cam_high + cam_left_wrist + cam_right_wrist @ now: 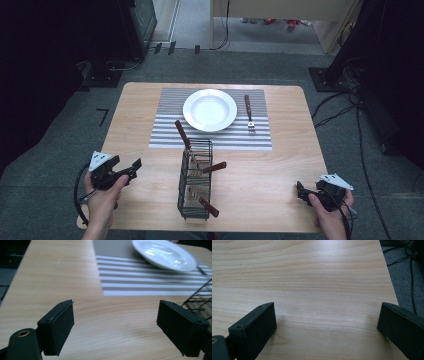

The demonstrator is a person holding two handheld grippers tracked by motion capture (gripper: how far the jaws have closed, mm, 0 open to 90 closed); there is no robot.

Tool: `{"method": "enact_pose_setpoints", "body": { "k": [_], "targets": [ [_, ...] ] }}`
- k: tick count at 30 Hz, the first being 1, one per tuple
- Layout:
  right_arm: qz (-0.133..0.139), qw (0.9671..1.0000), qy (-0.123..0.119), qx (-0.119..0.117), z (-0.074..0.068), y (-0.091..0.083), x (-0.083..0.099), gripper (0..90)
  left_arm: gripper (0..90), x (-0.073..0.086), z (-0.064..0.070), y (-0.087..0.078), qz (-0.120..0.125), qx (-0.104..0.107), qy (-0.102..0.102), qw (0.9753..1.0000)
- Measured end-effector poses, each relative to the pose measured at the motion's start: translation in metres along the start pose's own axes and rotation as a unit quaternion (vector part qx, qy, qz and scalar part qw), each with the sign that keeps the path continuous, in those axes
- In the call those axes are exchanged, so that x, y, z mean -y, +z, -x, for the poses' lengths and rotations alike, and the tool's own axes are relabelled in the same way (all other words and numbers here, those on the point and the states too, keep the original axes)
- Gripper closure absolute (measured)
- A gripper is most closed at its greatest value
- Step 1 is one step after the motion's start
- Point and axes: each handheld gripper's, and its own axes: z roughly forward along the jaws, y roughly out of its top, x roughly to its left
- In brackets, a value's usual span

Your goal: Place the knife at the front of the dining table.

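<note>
L tool [131,169] jaws wide apart, R tool [303,192] likewise, both hand-held low

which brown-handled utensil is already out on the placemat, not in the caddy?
The fork, lying flat on the striped placemat right of the white plate. The other three brown handles all stick out of the black wire caddy.

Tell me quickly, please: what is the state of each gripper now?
Left gripper: open, holding nothing, above the bare table.
Right gripper: open, holding nothing, above the table near its right edge.
</note>
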Motion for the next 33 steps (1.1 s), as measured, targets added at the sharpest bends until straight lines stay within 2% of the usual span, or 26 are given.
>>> {"method": "enact_pose_setpoints", "body": {
  "k": [2,4,5,6,7,8,10,12,14,15,16,17,18,19,20,22,25,28,32,33],
  "targets": [
    [0.000,1.0000,0.000,0.000,0.000,0.000,0.000,1.5,14.6,-0.007,0.010,0.002,0.007,0.025,-0.004,0.9997],
    [0.000,1.0000,0.000,0.000,0.000,0.000,0.000,1.5,14.7,-0.011,0.014,0.003,0.010,0.032,-0.003,0.9994],
    [0.000,1.0000,0.000,0.000,0.000,0.000,0.000,1.5,15.5,-0.019,0.025,0.005,0.022,0.043,0.006,0.9988],
    [0.000,1.0000,0.000,0.000,0.000,0.000,0.000,1.5,17.2,-0.022,0.030,0.006,0.027,0.046,0.010,0.9985],
    [0.000,1.0000,0.000,0.000,0.000,0.000,0.000,1.5,21.3,-0.022,0.030,0.006,0.027,0.046,0.010,0.9985],
    [0.000,1.0000,0.000,0.000,0.000,0.000,0.000,1.5,21.3,-0.027,0.036,0.007,0.036,0.049,0.015,0.9980],
    [0.000,1.0000,-0.001,-0.001,0.000,0.000,0.000,1.5,29.7,-0.034,0.045,0.008,0.046,0.062,0.027,0.9967],
    [0.001,1.0000,-0.003,-0.002,0.000,0.000,0.000,1.5,32.9,-0.039,0.053,0.011,0.053,0.070,0.040,0.9953],
    [0.001,1.0000,-0.003,-0.002,0.000,0.000,0.000,1.6,38.7,-0.044,0.060,0.013,0.060,0.084,0.038,0.9940],
    [0.002,1.0000,-0.003,-0.003,0.000,0.000,0.000,1.5,46.9,-0.048,0.063,0.015,0.065,0.105,0.027,0.9919],
    [0.001,1.0000,-0.004,-0.003,0.000,0.000,0.000,1.5,48.9,-0.051,0.066,0.017,0.067,0.117,0.022,0.9906],
    [0.001,1.0000,-0.004,-0.003,0.000,0.000,0.000,1.5,51.5,-0.051,0.066,0.017,0.067,0.117,0.022,0.9906],
    [0.001,1.0000,-0.004,-0.003,0.000,0.000,0.000,1.6,51.5,-0.053,0.068,0.019,0.069,0.124,0.019,0.9897],
    [0.001,1.0000,-0.004,-0.003,0.000,0.000,0.000,1.6,53.3,-0.056,0.071,0.022,0.075,0.136,0.013,0.9878],
    [0.001,1.0000,-0.004,-0.003,0.000,0.000,0.000,1.6,54.0,-0.056,0.071,0.022,0.075,0.136,0.013,0.9878],
    [0.001,1.0000,-0.004,-0.003,0.000,0.000,0.000,1.6,56.0,-0.060,0.079,0.027,0.080,0.165,0.006,0.9831],
    [0.001,1.0000,-0.004,-0.003,0.000,0.000,0.000,1.6,57.8,-0.062,0.086,0.031,0.080,0.168,0.013,0.9825],
    [0.001,1.0000,-0.004,-0.003,0.000,0.000,0.000,1.5,58.7,-0.064,0.091,0.034,0.078,0.164,0.016,0.9832],
    [0.001,1.0000,-0.004,-0.003,0.000,0.000,0.000,1.6,58.7,-0.066,0.099,0.039,0.080,0.176,0.007,0.9811],
    [0.001,1.0000,-0.004,-0.003,0.000,0.000,0.000,1.6,58.6,-0.066,0.101,0.041,0.076,0.169,0.013,0.9826]
  ]
}}
